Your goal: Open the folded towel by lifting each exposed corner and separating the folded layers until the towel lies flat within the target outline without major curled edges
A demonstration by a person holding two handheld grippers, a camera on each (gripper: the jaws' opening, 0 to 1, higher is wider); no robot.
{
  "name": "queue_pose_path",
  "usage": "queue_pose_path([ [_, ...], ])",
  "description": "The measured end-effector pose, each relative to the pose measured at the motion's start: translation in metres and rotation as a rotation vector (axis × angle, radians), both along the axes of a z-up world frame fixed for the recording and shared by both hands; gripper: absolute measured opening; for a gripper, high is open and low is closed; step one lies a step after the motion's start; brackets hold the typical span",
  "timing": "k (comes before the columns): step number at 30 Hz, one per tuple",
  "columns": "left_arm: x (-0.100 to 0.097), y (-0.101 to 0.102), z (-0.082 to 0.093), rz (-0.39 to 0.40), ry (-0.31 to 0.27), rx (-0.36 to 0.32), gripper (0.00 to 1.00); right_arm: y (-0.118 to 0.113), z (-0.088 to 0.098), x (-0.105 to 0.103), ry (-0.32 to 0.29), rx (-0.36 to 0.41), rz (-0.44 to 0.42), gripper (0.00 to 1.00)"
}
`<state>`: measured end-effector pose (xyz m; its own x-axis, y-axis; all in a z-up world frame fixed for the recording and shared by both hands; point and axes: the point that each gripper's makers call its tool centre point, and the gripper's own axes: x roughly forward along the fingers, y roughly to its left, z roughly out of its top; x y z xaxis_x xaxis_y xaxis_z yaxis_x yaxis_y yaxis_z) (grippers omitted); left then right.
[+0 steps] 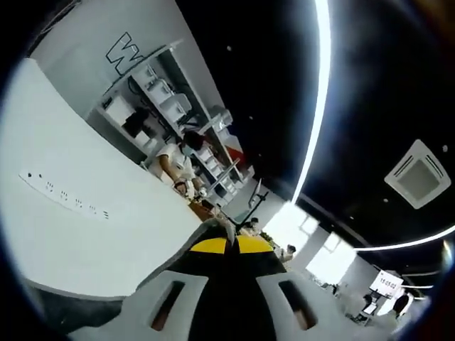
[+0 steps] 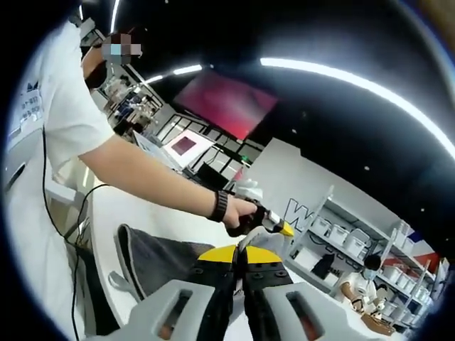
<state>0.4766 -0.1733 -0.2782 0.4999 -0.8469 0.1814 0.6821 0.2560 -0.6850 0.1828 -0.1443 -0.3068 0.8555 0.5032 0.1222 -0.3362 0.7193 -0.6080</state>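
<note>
The dark grey towel [image 2: 163, 261] is spread over the white table [image 2: 121, 206] in the right gripper view, its pale hem curving down on the left. The towel's upper edge runs straight into the yellow tips of my right gripper [image 2: 239, 253], which is shut on that edge. Just beyond, a person's hand holds my left gripper [image 2: 276, 224] raised off the cloth, yellow tip pointing right. In the left gripper view my left gripper [image 1: 231, 244] is shut with nothing between its yellow-tipped jaws and points up at the room.
The white table [image 1: 78, 234] curves along the left. The person's arm [image 2: 149, 177] and white-shirted body [image 2: 43, 142] are at the table's near side. Shelves with boxes [image 2: 355, 241] and a seated person [image 1: 178, 160] are far off.
</note>
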Motion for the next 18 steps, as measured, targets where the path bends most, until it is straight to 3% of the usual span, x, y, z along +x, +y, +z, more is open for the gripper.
queue_pose_path([
  [18,0.028,-0.025,0.018,-0.009,-0.037,0.001,0.0,-0.022,0.004,-0.002,-0.011,-0.002,-0.049,0.0],
])
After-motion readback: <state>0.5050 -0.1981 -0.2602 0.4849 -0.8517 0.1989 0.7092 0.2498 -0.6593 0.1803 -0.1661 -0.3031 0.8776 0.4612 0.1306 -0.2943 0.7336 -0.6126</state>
